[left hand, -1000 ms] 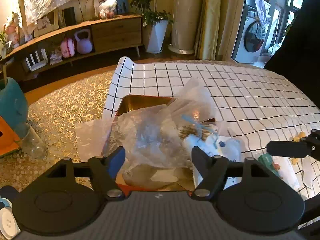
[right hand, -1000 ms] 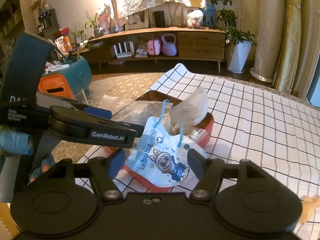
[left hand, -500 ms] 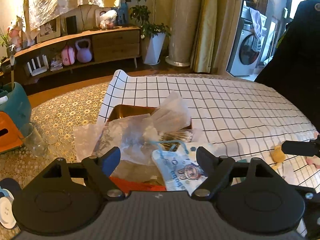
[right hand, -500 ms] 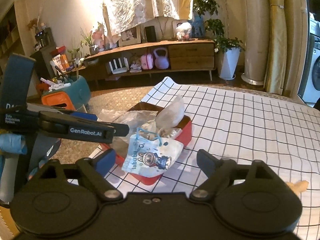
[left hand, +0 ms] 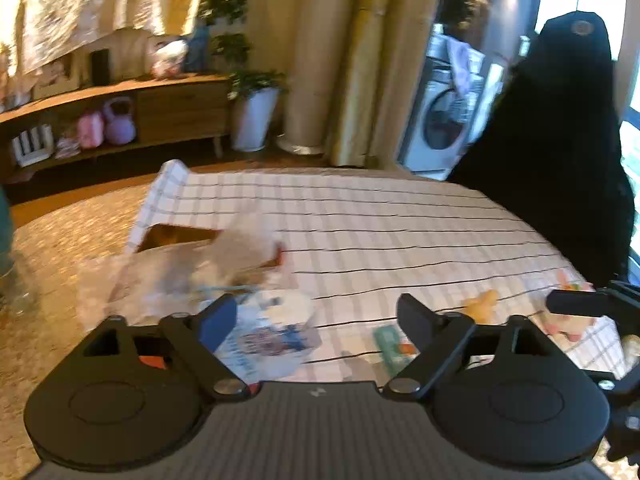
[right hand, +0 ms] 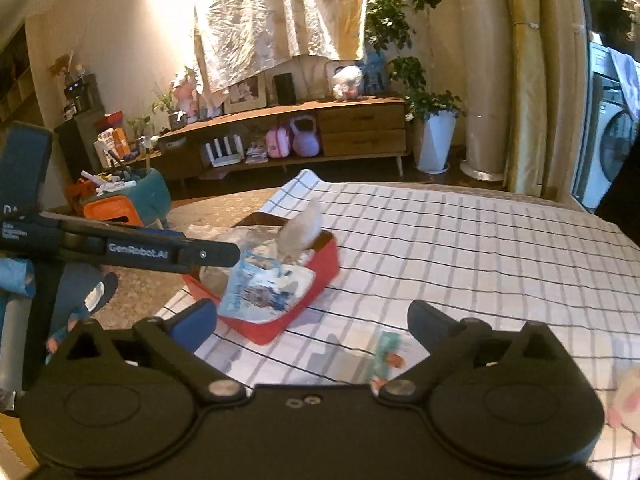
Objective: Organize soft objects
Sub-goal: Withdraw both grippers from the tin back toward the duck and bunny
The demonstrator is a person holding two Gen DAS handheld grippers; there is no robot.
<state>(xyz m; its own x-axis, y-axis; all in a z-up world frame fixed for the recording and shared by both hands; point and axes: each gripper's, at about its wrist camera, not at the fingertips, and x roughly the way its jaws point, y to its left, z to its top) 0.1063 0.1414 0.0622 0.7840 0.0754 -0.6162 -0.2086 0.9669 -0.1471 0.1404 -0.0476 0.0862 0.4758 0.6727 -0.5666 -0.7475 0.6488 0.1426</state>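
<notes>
On the checked tabletop (right hand: pixel 460 248), the red box (right hand: pixel 320 276) holds clear plastic bags, a printed blue-and-white pouch (right hand: pixel 264 292) draped over its near rim. Both the left hand-held gripper (left hand: pixel 312 316) and right hand-held gripper (right hand: pixel 312 320) are opening wide, holding nothing.

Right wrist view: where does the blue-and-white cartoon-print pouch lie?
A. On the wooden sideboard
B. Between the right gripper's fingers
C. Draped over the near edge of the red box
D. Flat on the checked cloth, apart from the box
C: the cartoon-print pouch hangs over the near rim of the red box, clear of both grippers.
</notes>
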